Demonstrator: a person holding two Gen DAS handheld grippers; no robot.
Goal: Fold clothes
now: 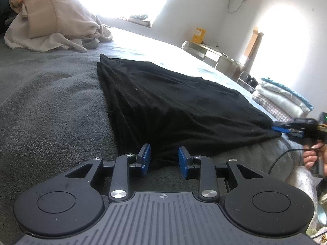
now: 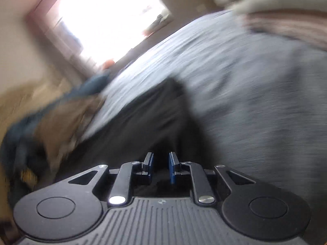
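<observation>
A black garment (image 1: 173, 102) lies spread on the grey bed (image 1: 51, 102), with its creases drawn taut toward two near corners. In the left wrist view my left gripper (image 1: 164, 160) sits at the near edge, its blue pads (image 1: 146, 159) closed on a bunch of the black cloth. At the right, my right gripper (image 1: 286, 131) pinches the other corner, and a person's hand (image 1: 312, 159) holds its grip. The right wrist view is blurred by motion. There the right gripper (image 2: 161, 164) has dark cloth between its narrow jaws, and the black garment (image 2: 143, 118) stretches away from it.
A heap of beige clothes (image 1: 55, 20) lies at the bed's far left. A stack of folded light laundry (image 1: 284, 100) sits by the right edge. Beyond the bed stand a low shelf (image 1: 214, 55) and a bright window.
</observation>
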